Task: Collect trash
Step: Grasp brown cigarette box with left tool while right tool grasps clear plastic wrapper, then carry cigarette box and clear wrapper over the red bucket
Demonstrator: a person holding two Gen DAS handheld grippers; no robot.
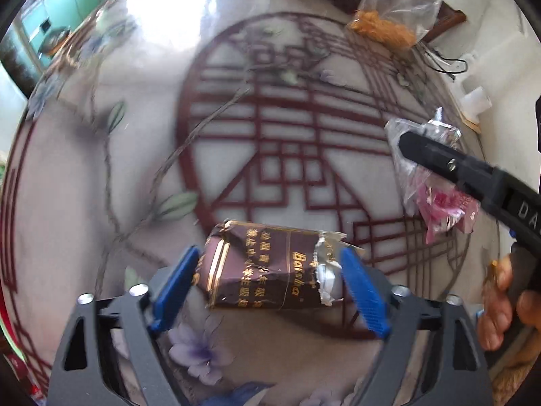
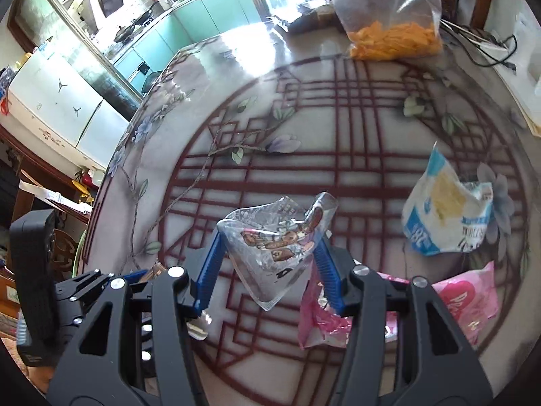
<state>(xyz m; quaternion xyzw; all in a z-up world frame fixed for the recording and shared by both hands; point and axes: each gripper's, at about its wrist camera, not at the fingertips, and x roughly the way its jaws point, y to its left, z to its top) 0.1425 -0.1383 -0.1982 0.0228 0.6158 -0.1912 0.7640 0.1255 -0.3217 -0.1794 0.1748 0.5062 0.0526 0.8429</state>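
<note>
The round counter (image 2: 338, 108), glossy with a red lattice and painted blossoms, sits in a kitchen with teal cabinets (image 2: 189, 20) and a white fridge (image 2: 57, 101). Collecting looks midway: the left gripper (image 1: 270, 267) has its jaws closed on a crushed cigarette pack (image 1: 267, 267), the right gripper (image 2: 267, 257) grips a clear printed wrapper (image 2: 277, 247). Still lying near the right edge: a blue-white wrapper (image 2: 443, 209) and pink wrappers (image 2: 470, 297) (no bin is visible). A bag of orange snacks (image 2: 392, 40) stands at the far edge.
</note>
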